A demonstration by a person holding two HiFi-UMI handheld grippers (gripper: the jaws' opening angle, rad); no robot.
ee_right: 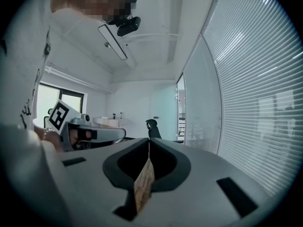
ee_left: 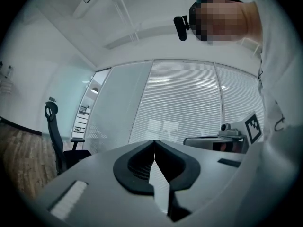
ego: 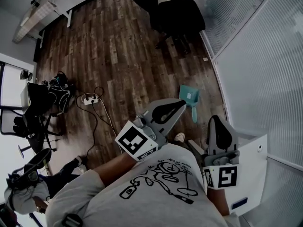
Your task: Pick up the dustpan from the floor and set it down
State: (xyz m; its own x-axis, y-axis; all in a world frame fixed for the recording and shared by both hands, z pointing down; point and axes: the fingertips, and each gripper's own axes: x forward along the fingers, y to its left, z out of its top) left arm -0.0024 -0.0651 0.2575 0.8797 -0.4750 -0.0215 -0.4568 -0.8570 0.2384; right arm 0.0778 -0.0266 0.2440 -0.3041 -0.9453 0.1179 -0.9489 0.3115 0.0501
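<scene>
A teal dustpan [ego: 189, 96] lies on the dark wooden floor [ego: 118, 51] close to the glass wall, its handle pointing toward me. My left gripper [ego: 181, 104] is held level at chest height, its tip overlapping the dustpan's near edge in the head view, well above it. Its jaws meet with nothing between them [ee_left: 154, 142]. My right gripper [ego: 216, 119] hovers to the right of the dustpan, also shut and empty [ee_right: 148, 140]. Neither gripper view shows the dustpan. Each gripper view catches the other gripper's marker cube at its side.
A black office chair [ego: 177, 15] stands further along the glass wall with blinds [ego: 255, 70]. A power strip with cables [ego: 90, 98] and dark bags [ego: 57, 93] lie at the left. A white cabinet [ego: 251, 174] is at my right. My shoe [ego: 180, 137] shows below the dustpan.
</scene>
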